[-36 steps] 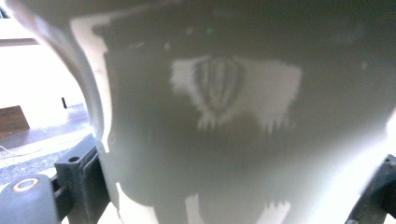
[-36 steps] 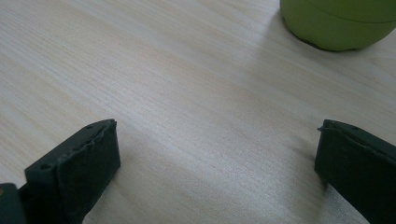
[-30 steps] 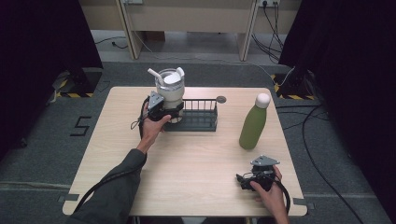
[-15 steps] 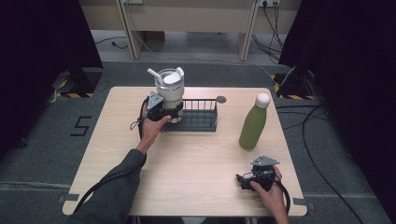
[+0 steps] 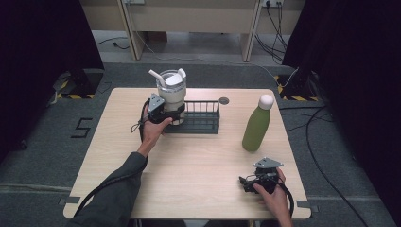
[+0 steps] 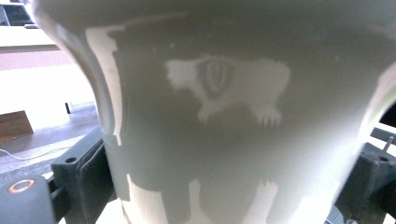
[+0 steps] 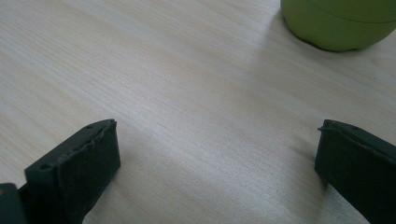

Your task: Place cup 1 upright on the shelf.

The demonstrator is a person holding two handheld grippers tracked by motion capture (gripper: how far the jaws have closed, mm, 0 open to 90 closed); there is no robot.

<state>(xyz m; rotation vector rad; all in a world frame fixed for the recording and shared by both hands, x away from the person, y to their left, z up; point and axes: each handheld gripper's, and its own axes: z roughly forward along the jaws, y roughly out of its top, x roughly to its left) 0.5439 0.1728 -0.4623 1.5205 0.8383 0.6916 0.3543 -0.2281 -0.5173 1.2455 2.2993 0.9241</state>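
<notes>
A pale grey tumbler (image 5: 171,92) with a lid and a white straw (image 5: 155,77) stands at the left end of a black wire rack (image 5: 203,124). My left gripper (image 5: 165,113) is at its lower body. In the left gripper view the tumbler (image 6: 233,116) spans the whole gap between the two jaws, and both jaws press against its sides. My right gripper (image 5: 246,183) rests low on the table near the front right corner, open, with bare wood between its jaws (image 7: 215,163). The base of a green bottle (image 7: 341,23) stands beyond it.
The green bottle (image 5: 256,125) with a white cap stands upright at the right of the light wooden table (image 5: 198,161), right of the rack. A small dark disc (image 5: 223,100) sits near the far edge. Cables run over the floor around the table.
</notes>
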